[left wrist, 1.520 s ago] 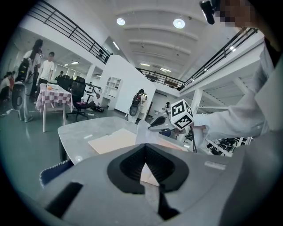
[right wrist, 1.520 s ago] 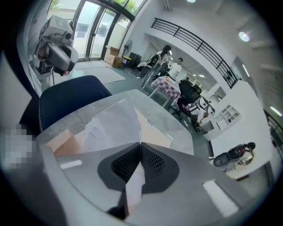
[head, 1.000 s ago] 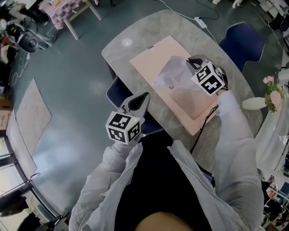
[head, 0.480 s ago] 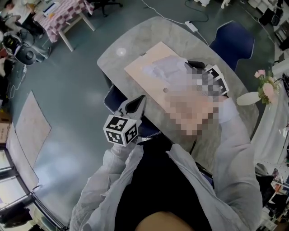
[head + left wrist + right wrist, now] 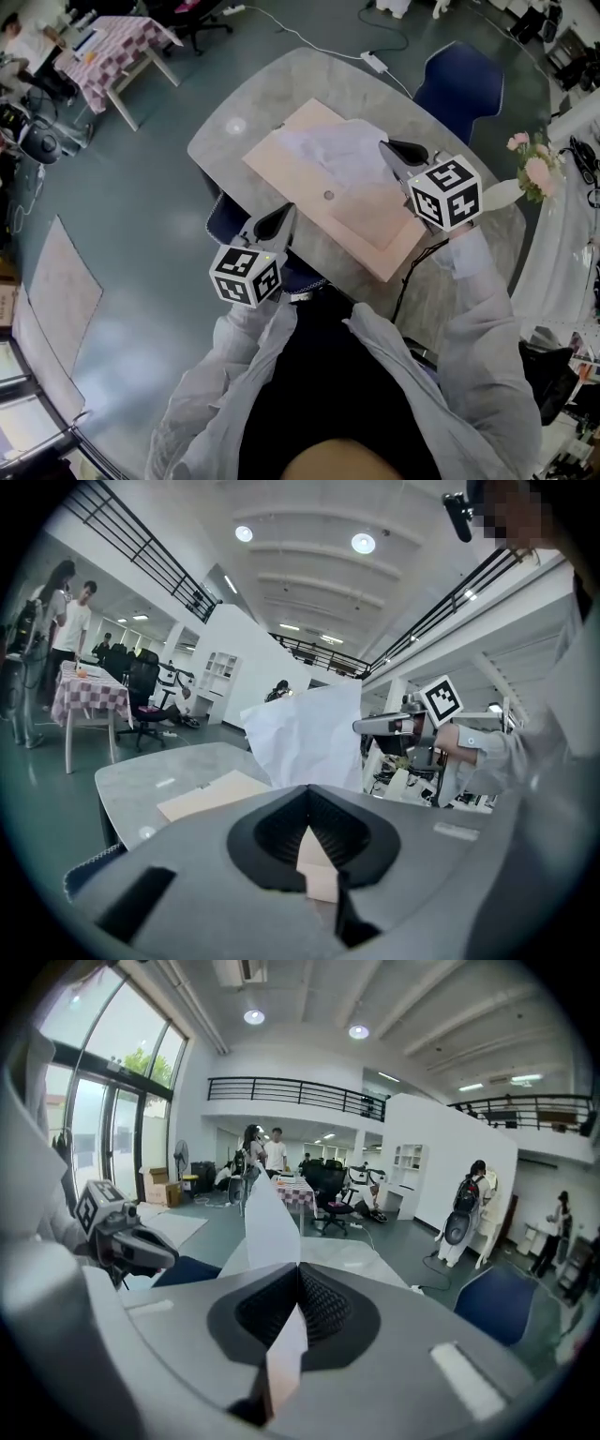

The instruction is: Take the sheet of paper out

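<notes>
A peach paper envelope [image 5: 366, 220] lies flat on the grey oval table [image 5: 234, 127]. My right gripper [image 5: 386, 147] is shut on one edge of the white sheet of paper [image 5: 333, 150] and holds it raised above the envelope's far half. The right gripper view shows the sheet [image 5: 270, 1218] edge-on, rising out of the closed jaws [image 5: 286, 1335]. In the left gripper view the sheet [image 5: 305, 733] hangs beside the right gripper [image 5: 375, 726], above the envelope [image 5: 211, 794]. My left gripper [image 5: 281, 217] hovers shut and empty at the table's near edge.
One blue chair [image 5: 469, 84] stands behind the table; another [image 5: 225, 211] is tucked under the near edge below my left gripper. A white vase of pink flowers [image 5: 530, 178] sits at the table's right end. A black cable [image 5: 412, 272] crosses the near right.
The right gripper has risen and rolled, lifting the sheet up and away from the envelope. The left gripper has hardly moved.
</notes>
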A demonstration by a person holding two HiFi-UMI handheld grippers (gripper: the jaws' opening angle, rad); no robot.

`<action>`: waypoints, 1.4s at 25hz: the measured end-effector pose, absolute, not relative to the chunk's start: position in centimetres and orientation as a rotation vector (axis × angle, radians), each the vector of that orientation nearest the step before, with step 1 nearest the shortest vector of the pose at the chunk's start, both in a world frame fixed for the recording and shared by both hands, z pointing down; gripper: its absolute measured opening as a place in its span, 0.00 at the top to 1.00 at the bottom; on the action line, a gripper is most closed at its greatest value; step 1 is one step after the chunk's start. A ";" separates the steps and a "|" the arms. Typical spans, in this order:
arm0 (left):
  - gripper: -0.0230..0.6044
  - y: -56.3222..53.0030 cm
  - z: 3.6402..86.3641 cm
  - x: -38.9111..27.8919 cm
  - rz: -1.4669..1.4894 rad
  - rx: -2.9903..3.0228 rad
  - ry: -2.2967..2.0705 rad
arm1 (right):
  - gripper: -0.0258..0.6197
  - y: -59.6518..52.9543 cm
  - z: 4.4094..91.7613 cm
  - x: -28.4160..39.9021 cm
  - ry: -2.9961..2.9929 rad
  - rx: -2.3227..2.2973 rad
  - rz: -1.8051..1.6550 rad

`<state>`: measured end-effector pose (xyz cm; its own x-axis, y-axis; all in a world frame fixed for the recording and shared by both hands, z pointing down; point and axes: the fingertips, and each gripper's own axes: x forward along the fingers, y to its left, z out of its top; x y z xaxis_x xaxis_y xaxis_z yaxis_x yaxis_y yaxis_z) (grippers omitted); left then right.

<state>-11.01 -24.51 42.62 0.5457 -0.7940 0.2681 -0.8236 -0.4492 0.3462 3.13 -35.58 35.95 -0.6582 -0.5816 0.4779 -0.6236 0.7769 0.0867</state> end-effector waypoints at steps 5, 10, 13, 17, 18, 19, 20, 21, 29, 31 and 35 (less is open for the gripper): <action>0.96 -24.5 42.5 -10.2 0.078 2.360 -1.286 | 0.94 -33.3 34.9 5.0 -2.580 1.001 0.315; 0.96 -24.7 42.3 -9.4 0.076 2.373 -1.257 | 0.94 -31.6 34.4 7.1 -2.675 1.133 0.585; 0.96 -24.9 42.1 -8.7 0.080 2.391 -1.237 | 0.94 -30.6 34.1 8.5 -2.738 1.205 0.790; 0.96 -24.6 41.9 -7.2 0.086 2.416 -1.207 | 0.94 -28.8 34.8 10.6 -2.777 1.292 1.039; 0.96 -24.5 41.9 -7.0 0.087 2.420 -1.200 | 0.94 -28.4 35.2 11.0 -2.779 1.313 1.100; 0.96 -24.4 42.0 -6.7 0.091 2.424 -1.192 | 0.94 -28.0 35.6 11.4 -2.779 1.336 1.157; 0.96 -24.3 42.0 -6.5 0.097 2.428 -1.183 | 0.94 -27.7 35.9 11.7 -2.777 1.363 1.203; 0.96 -24.2 42.1 -6.2 0.104 2.430 -1.175 | 0.94 -27.3 36.2 12.1 -2.770 1.395 1.230; 0.96 -23.9 42.7 -4.5 0.132 2.438 -1.128 | 0.94 -25.1 40.7 14.6 -2.607 1.625 1.218; 0.96 -23.9 42.9 -4.4 0.139 2.436 -1.120 | 0.94 -24.7 41.8 14.9 -2.563 1.670 1.207; 0.96 -24.4 43.5 -4.4 0.155 2.433 -1.100 | 0.94 -24.2 43.6 15.1 -2.473 1.745 1.141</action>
<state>-4.45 -24.38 43.46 0.6733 -0.6822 0.2852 -0.7345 -0.5725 0.3644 15.10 -24.22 43.62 -0.4150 -0.8557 0.3091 -0.7904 0.1707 -0.5884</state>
